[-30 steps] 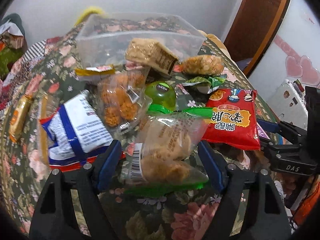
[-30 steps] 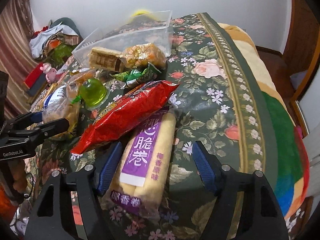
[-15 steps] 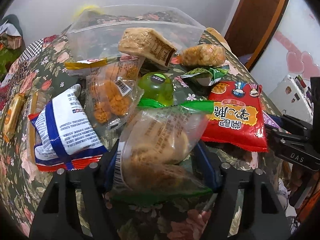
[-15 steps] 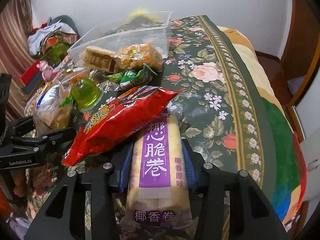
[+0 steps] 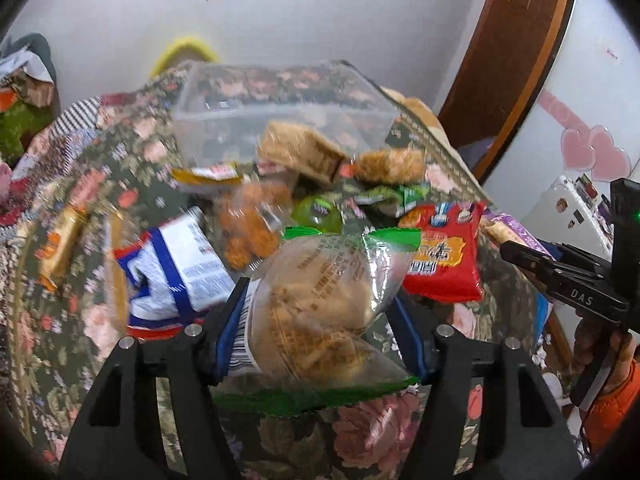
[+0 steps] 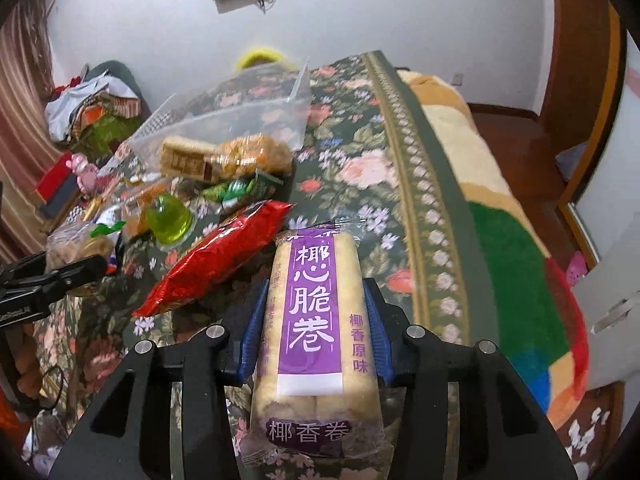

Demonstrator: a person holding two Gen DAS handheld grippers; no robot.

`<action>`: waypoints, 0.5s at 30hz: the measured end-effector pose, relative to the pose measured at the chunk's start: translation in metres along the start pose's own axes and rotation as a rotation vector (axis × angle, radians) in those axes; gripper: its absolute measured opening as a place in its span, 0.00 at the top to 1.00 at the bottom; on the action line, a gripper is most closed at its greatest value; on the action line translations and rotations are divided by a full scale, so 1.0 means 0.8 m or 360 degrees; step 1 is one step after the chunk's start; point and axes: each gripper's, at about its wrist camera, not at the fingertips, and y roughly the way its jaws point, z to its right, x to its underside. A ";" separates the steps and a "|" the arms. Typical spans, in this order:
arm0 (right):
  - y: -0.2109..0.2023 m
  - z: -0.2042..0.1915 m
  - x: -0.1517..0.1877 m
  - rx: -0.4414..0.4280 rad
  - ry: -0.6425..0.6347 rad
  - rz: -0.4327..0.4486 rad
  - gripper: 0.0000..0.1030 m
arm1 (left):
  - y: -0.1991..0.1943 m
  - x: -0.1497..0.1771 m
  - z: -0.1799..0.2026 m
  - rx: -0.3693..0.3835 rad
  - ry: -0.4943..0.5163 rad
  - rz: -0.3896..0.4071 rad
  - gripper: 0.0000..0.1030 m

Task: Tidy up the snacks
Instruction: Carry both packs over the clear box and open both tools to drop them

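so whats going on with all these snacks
A person is sorting snacks with a tool in each hand. The left tool is shut on a clear bag of biscuits; the right tool is shut on a purple-labelled roll pack. The clear plastic bin sits behind the pile.

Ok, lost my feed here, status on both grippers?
Left gripper shut on clear biscuit bag. Right gripper shut on purple roll pack. Clear bin ahead, loose snacks in between.

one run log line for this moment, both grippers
left gripper: shut on clear biscuit bag | right gripper: shut on purple coconut roll pack | clear plastic bin: no snacks inside
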 end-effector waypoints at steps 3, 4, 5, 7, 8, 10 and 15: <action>-0.013 -0.002 -0.011 0.0003 -0.0010 0.0059 0.59 | -0.018 -0.006 0.000 0.0001 -0.0007 0.0061 0.37; -0.019 -0.003 -0.016 0.0001 -0.0012 0.0087 0.59 | -0.024 -0.009 0.000 -0.0001 -0.0012 0.0081 0.37; -0.023 -0.004 -0.022 -0.0005 -0.0016 0.0114 0.59 | -0.030 -0.013 0.000 -0.0002 -0.0016 0.0102 0.37; -0.030 -0.007 -0.031 -0.0010 -0.0028 0.0159 0.59 | -0.039 -0.019 -0.002 -0.0009 -0.0026 0.0140 0.37; -0.033 -0.009 -0.035 -0.0013 -0.0035 0.0179 0.59 | -0.042 -0.024 -0.002 -0.0014 -0.0030 0.0160 0.37; -0.036 -0.014 -0.045 -0.0028 -0.0045 0.0220 0.59 | -0.048 -0.032 -0.005 -0.0026 -0.0038 0.0189 0.37; -0.038 -0.031 -0.063 -0.0067 -0.0099 0.0283 0.59 | -0.058 -0.056 -0.016 -0.0072 -0.0056 0.0272 0.37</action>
